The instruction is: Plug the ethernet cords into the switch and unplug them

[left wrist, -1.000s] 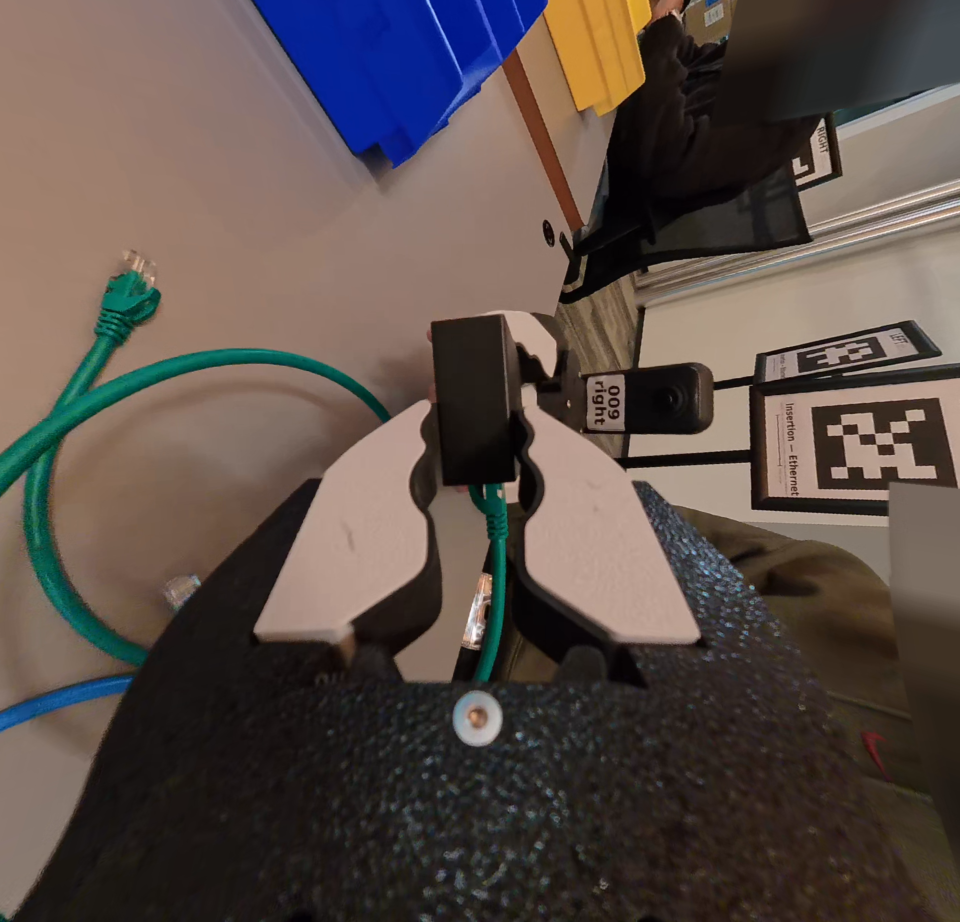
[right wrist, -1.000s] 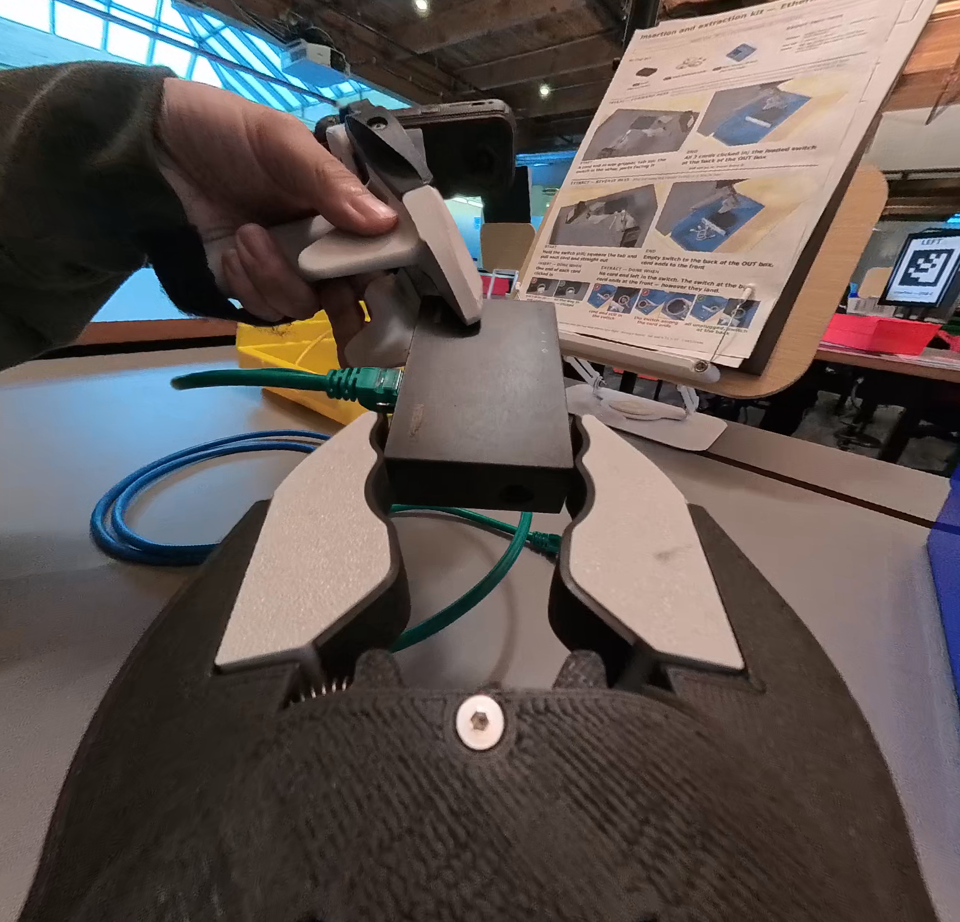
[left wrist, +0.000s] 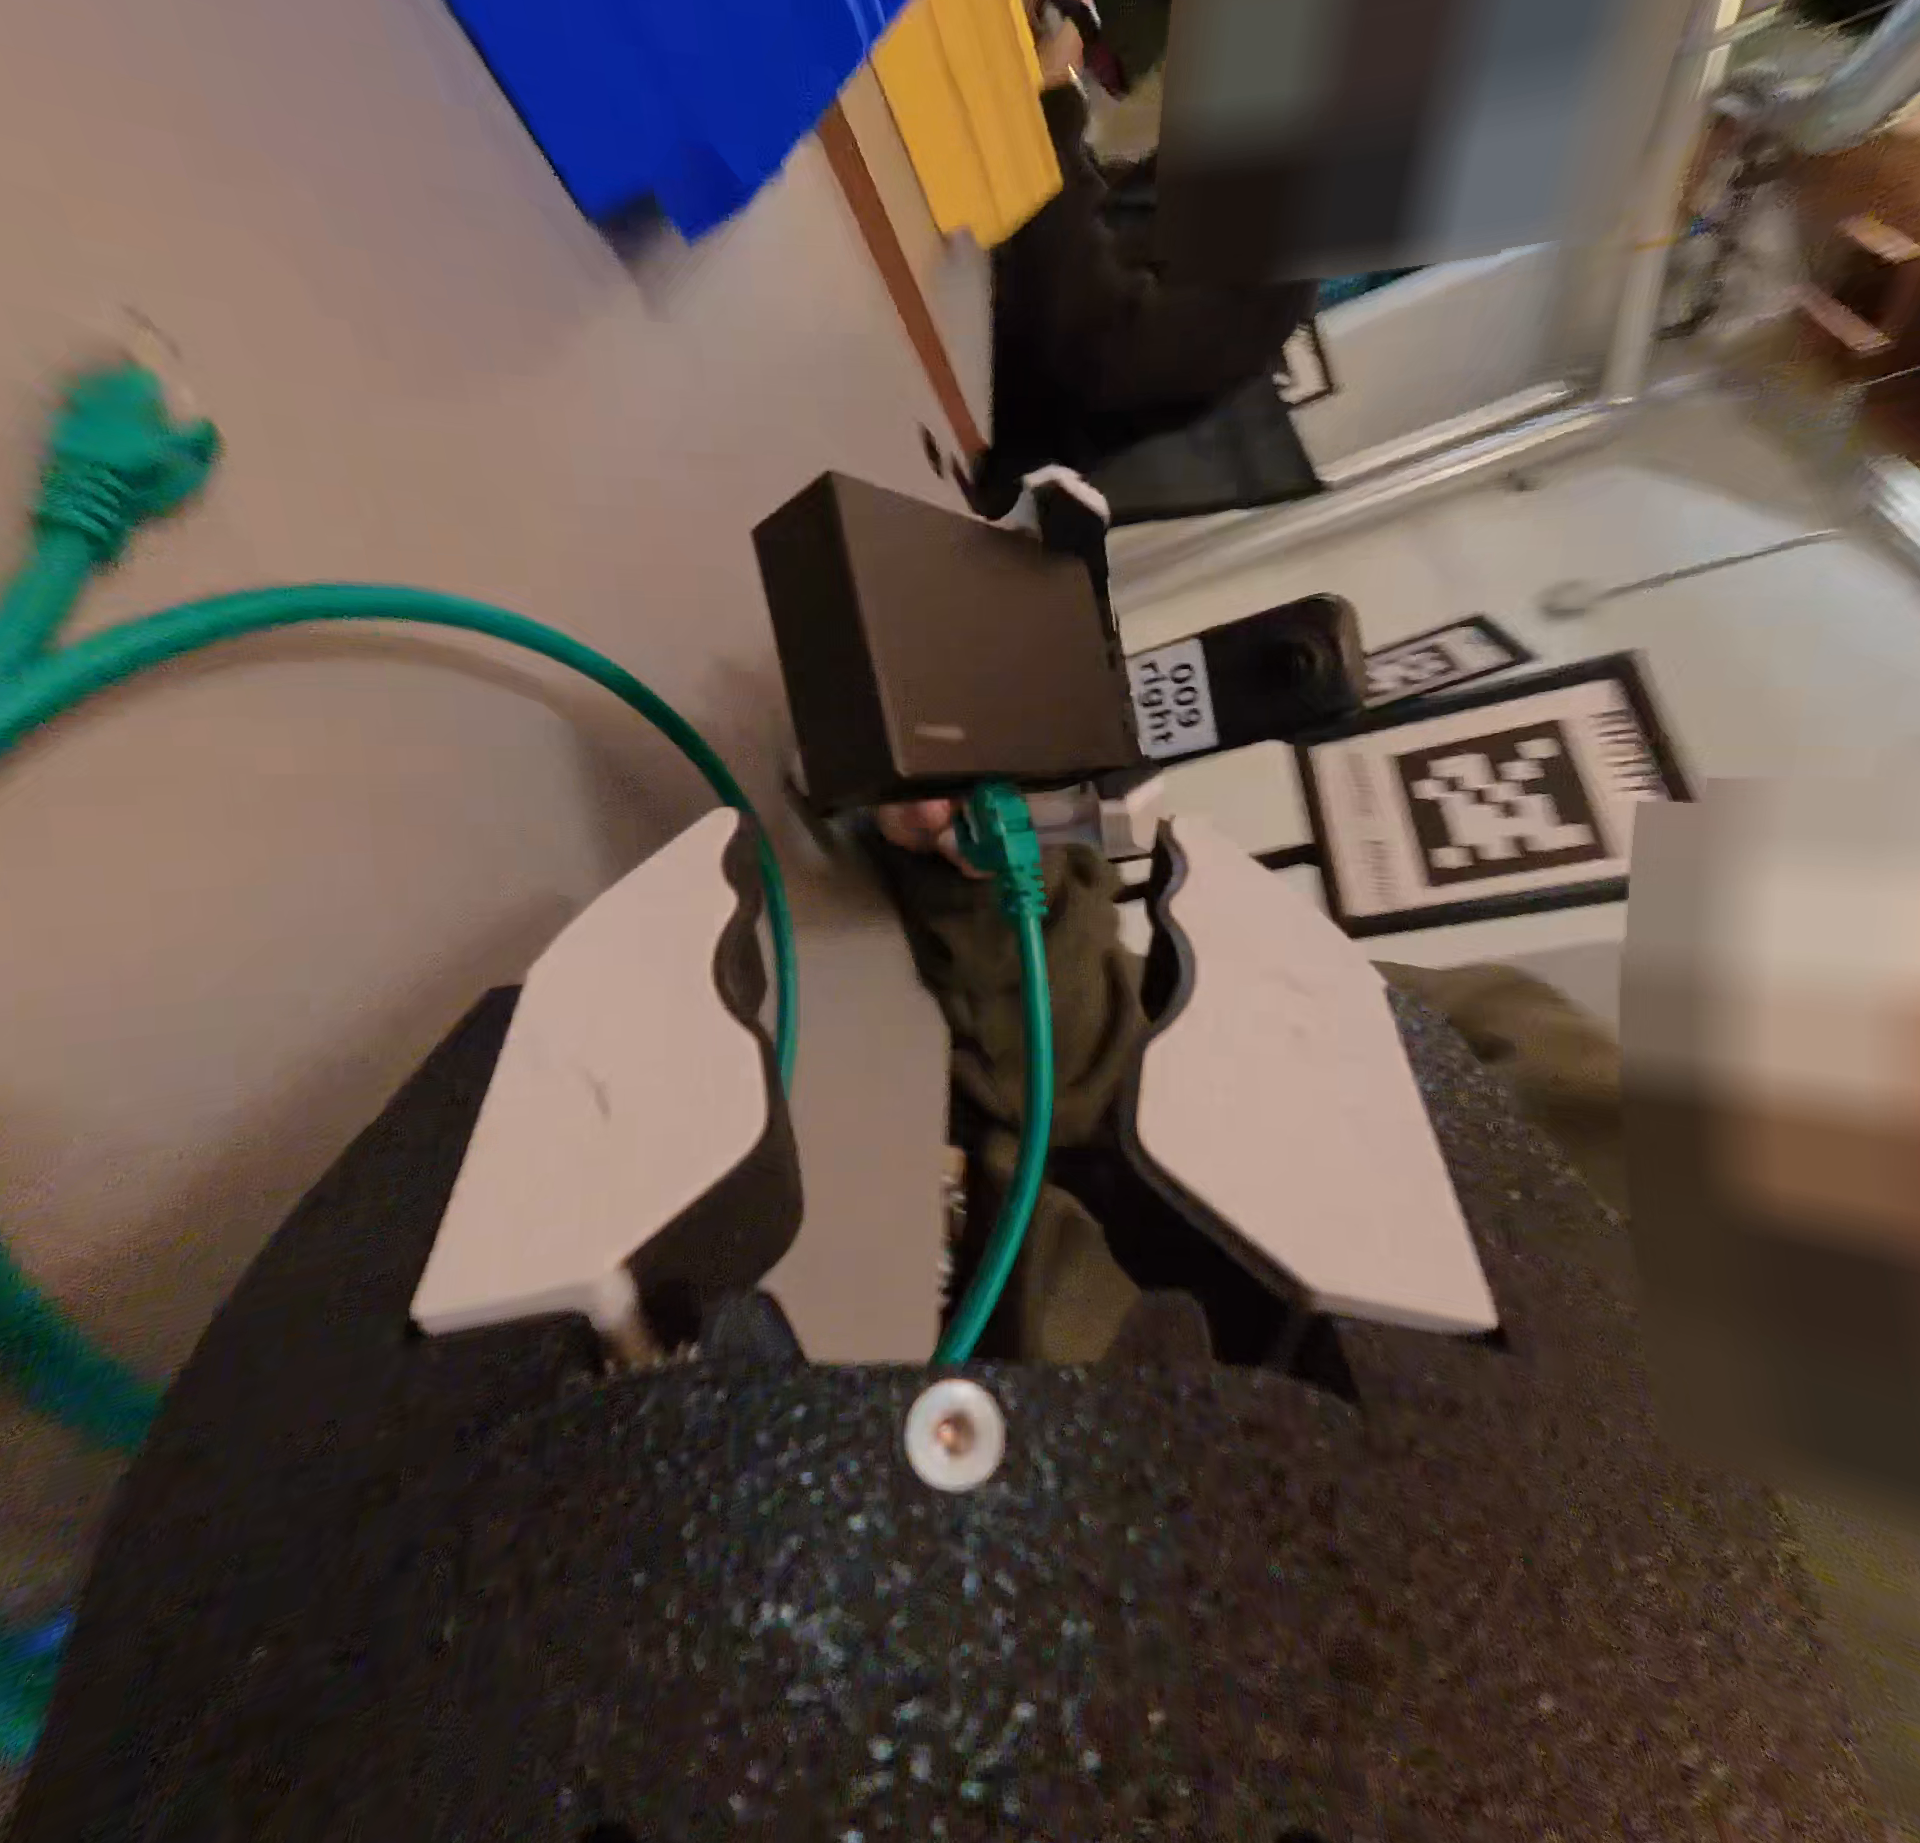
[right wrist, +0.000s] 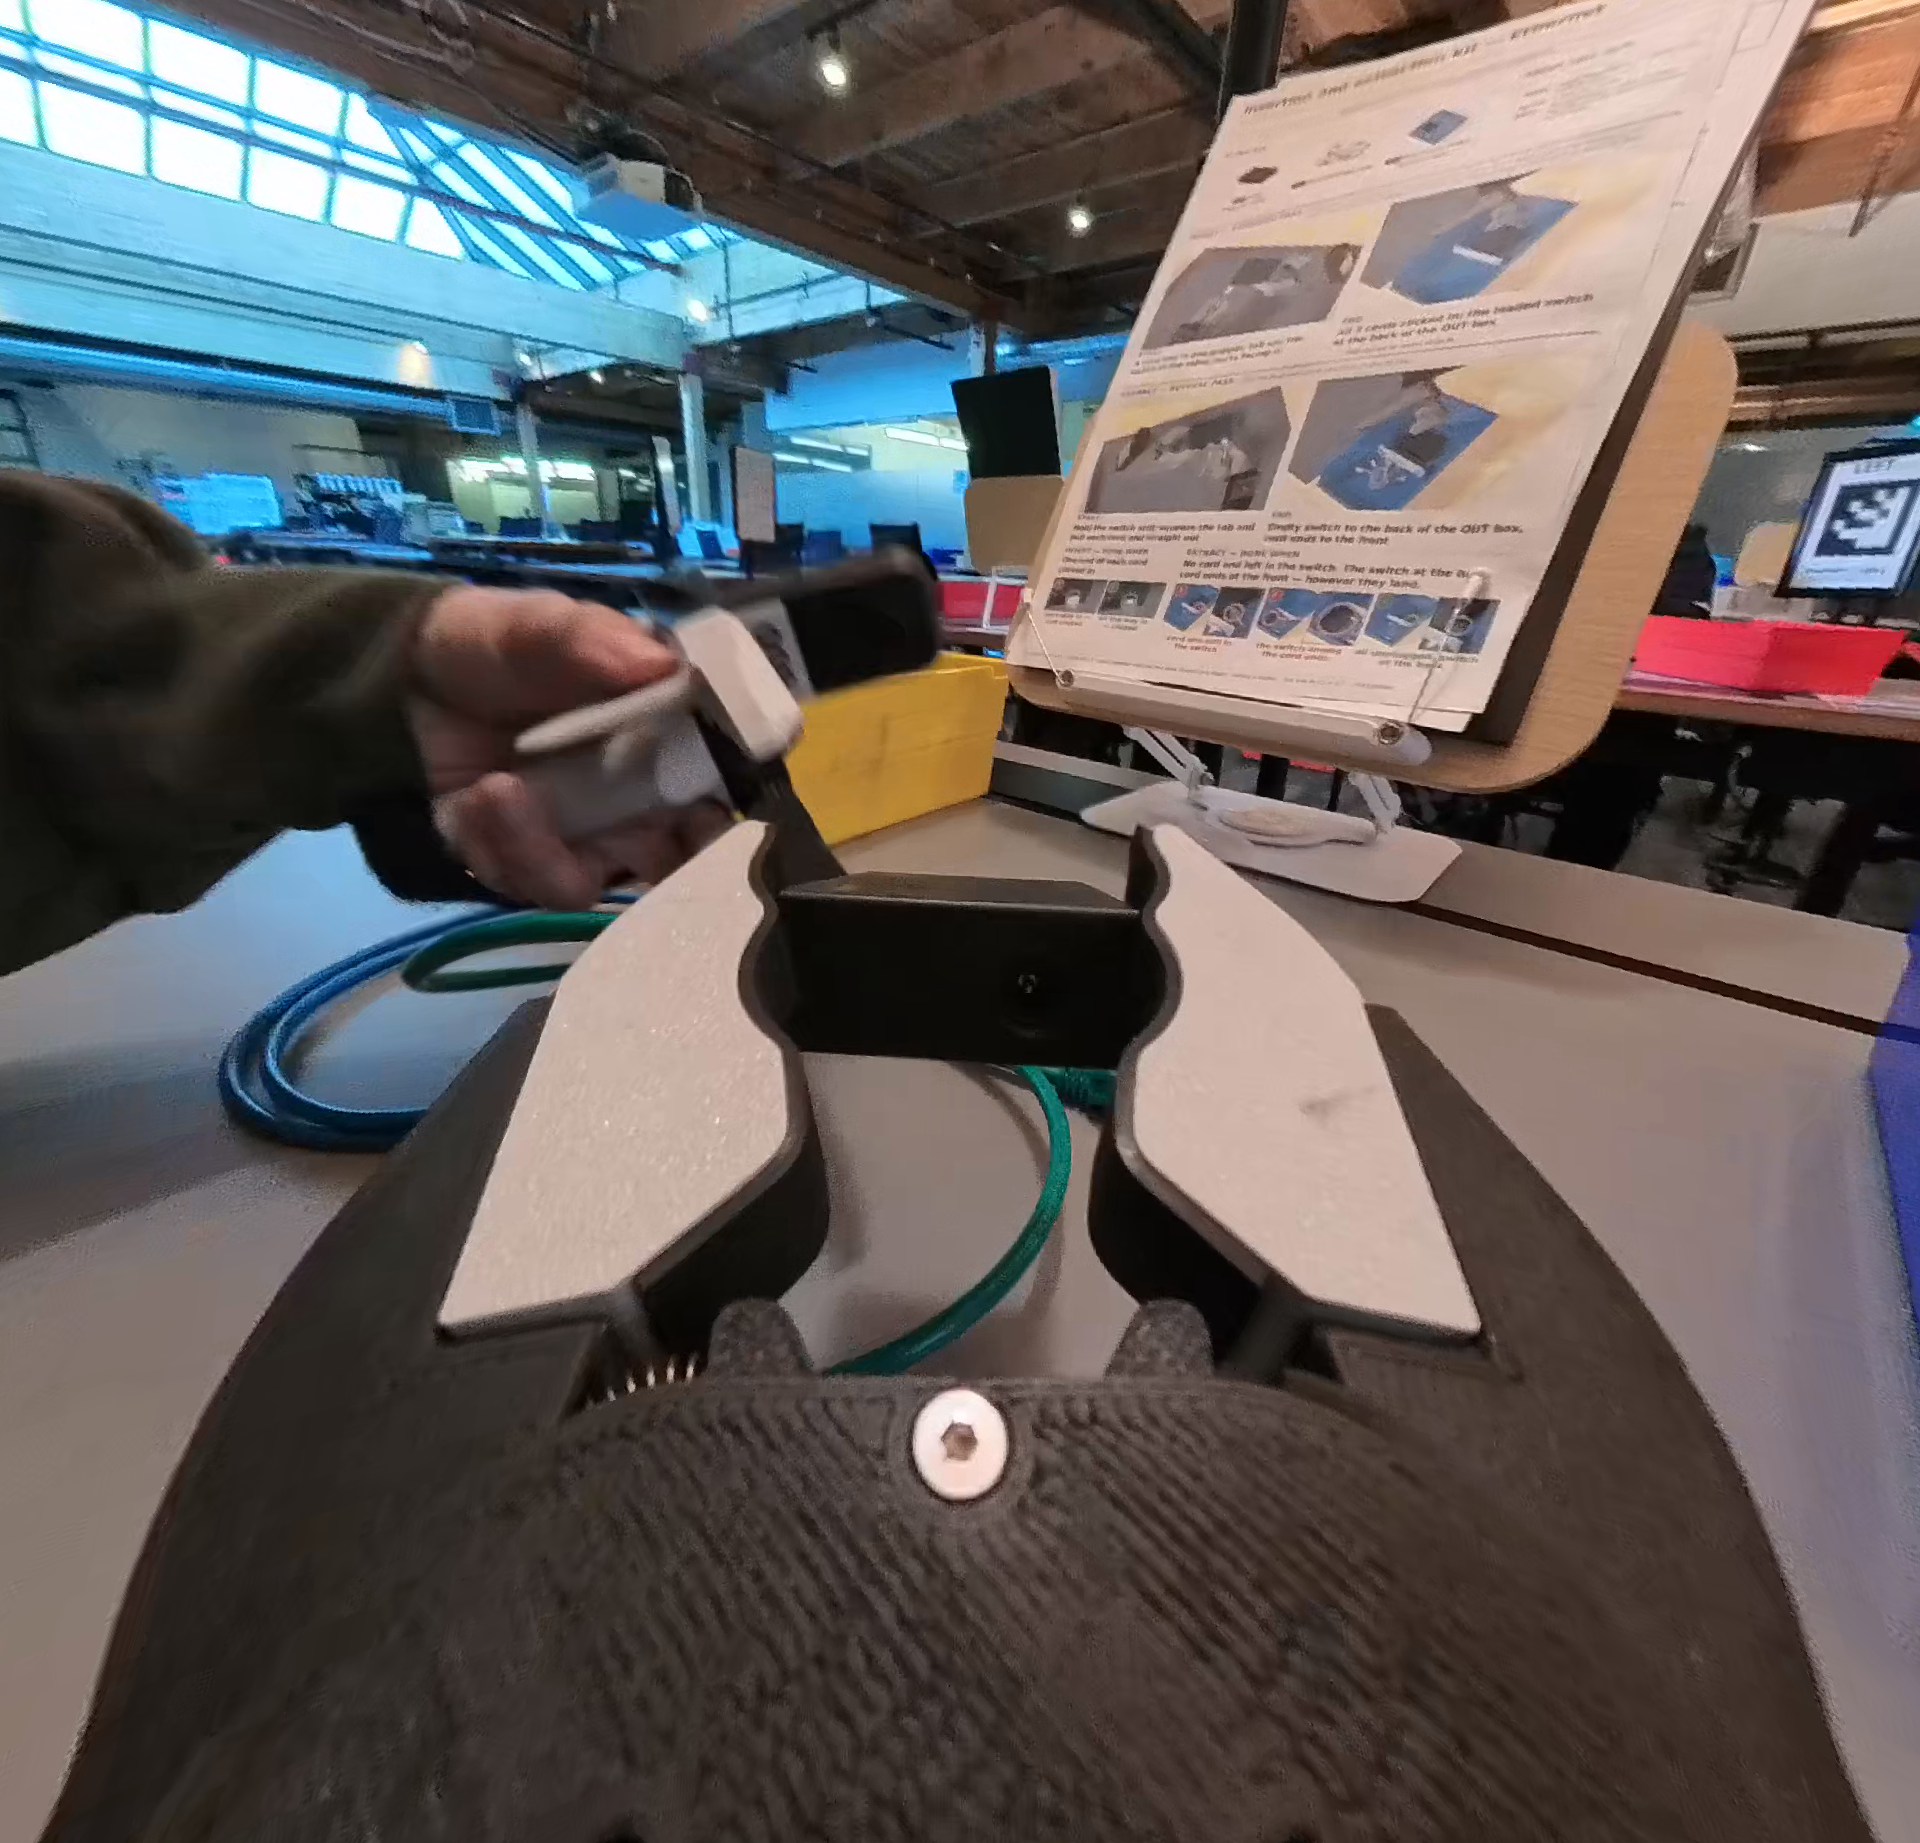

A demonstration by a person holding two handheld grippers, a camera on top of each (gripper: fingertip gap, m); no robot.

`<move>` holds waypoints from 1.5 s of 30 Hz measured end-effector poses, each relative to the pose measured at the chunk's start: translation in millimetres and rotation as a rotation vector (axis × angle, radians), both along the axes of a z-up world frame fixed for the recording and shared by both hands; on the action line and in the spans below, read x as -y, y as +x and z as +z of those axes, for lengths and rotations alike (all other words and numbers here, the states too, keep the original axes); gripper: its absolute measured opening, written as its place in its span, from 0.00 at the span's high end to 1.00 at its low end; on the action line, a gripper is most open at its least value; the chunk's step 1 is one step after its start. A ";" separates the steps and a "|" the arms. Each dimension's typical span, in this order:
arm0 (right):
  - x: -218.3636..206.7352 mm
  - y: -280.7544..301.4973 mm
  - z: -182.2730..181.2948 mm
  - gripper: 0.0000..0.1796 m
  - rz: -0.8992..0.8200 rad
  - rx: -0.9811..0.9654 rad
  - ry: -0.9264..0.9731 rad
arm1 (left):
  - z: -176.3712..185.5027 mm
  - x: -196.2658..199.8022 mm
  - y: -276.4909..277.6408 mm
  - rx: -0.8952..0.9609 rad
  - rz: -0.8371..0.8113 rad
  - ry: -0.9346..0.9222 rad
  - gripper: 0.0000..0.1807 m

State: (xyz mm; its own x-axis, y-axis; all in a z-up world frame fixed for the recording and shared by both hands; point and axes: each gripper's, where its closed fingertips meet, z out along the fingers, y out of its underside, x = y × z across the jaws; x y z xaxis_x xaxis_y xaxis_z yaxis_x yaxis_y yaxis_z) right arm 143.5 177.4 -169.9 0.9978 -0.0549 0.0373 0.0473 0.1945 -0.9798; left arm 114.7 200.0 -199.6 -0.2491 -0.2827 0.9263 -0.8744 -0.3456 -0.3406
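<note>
Far left of the left wrist view, a loose green plug (left wrist: pixel 114 453) lies on the bench (left wrist: pixel 364 391), well off to the side. Mid-frame, my left gripper (left wrist: pixel 956 858) is spread wide, holding nothing. Just ahead of it hangs the switch (left wrist: pixel 935 661) with a green cord (left wrist: pixel 1023 1045) plugged into its near edge, the cord running straight back between the fingers. My right gripper (right wrist: pixel 951 952) pinches the switch (right wrist: pixel 966 962) across its width. Left's closer to that plug, I reckon.

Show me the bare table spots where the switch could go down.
Bare table lies right of the right hand-held gripper, between the document stand and the blue bin. Left is crowded: the blue cord and green cord loop there.
</note>
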 end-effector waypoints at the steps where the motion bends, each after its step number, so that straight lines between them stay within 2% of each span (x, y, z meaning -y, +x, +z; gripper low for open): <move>1: 0.6 -0.4 1.2 0.65 0.005 -0.004 0.012 | -4.2 5.0 0.7 -0.031 -0.038 -0.031 0.61; 4: 0.2 -8.7 2.8 0.65 0.056 0.009 0.030 | 3.9 27.1 -0.6 -0.033 -0.153 -0.153 0.62; 6: 2.6 -8.4 5.5 0.65 0.062 -0.003 0.058 | 8.5 31.8 4.1 0.007 -0.154 -0.180 0.62; 7: 3.6 -5.2 5.7 0.65 0.059 -0.026 0.061 | 11.9 28.6 8.7 0.037 -0.125 -0.203 0.78; 9: 1.4 -1.7 4.1 0.65 0.036 -0.035 0.044 | 18.6 24.3 13.0 0.015 -0.090 -0.269 0.82; 14: -4.9 -3.1 -0.5 0.65 0.007 -0.002 -0.004 | 22.9 17.8 12.4 -0.058 -0.055 -0.166 0.83; 19: -11.7 -9.3 -5.9 0.58 -0.005 0.057 -0.057 | 27.8 12.0 9.3 -0.088 -0.053 -0.069 0.83; 29: -14.1 -10.8 -8.6 0.62 0.018 0.045 -0.082 | 19.9 12.8 3.0 -0.096 -0.103 0.048 0.84; 45: -15.7 -10.9 -10.8 0.64 0.037 0.027 -0.100 | 24.9 9.9 4.2 -0.076 -0.113 0.105 0.84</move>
